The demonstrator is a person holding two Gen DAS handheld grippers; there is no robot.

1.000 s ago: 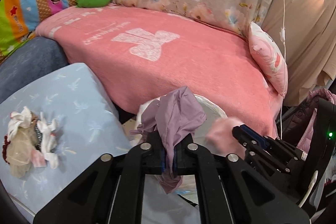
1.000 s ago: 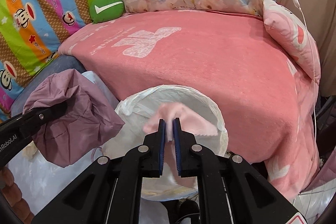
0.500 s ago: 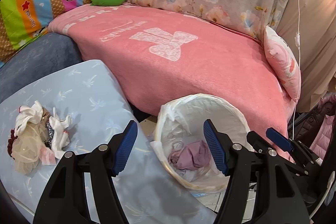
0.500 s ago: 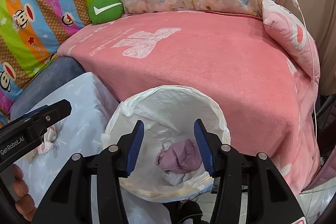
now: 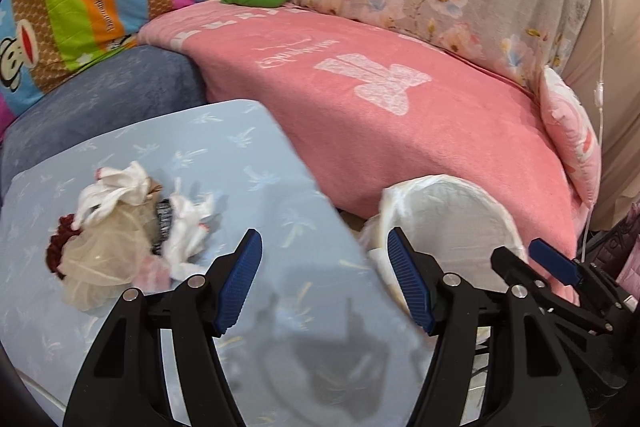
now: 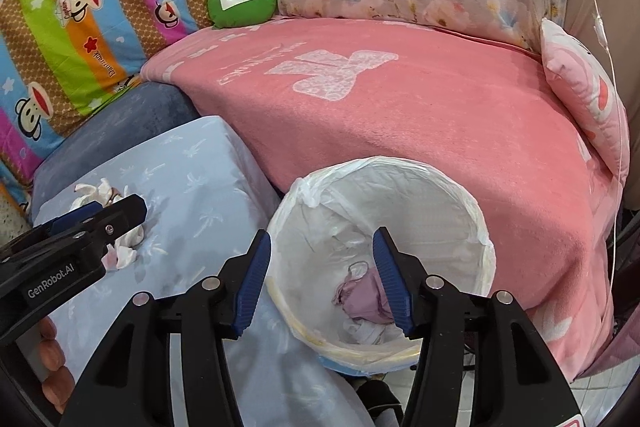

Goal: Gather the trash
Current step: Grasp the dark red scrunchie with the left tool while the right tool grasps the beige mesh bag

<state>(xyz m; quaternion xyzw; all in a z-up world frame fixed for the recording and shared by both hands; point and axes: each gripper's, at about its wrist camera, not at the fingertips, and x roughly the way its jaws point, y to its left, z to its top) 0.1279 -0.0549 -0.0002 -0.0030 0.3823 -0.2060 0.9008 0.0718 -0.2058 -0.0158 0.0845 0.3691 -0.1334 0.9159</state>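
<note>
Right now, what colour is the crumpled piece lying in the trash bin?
Pale purple crumpled piece, lying inside the white-lined trash bin; the right wrist view shows it best.

The lined bin (image 6: 476, 223) stands on the floor between the cushion (image 6: 192, 187) to its left and the blanket-covered sofa seat (image 6: 440, 115) behind it, with crumpled cloth (image 6: 362, 297) lying in its bottom. On the cushion sits a pile of scraps (image 5: 120, 227) (towards its left side), and a round pillow (image 6: 242, 3) rests at the sofa's back corner
</note>
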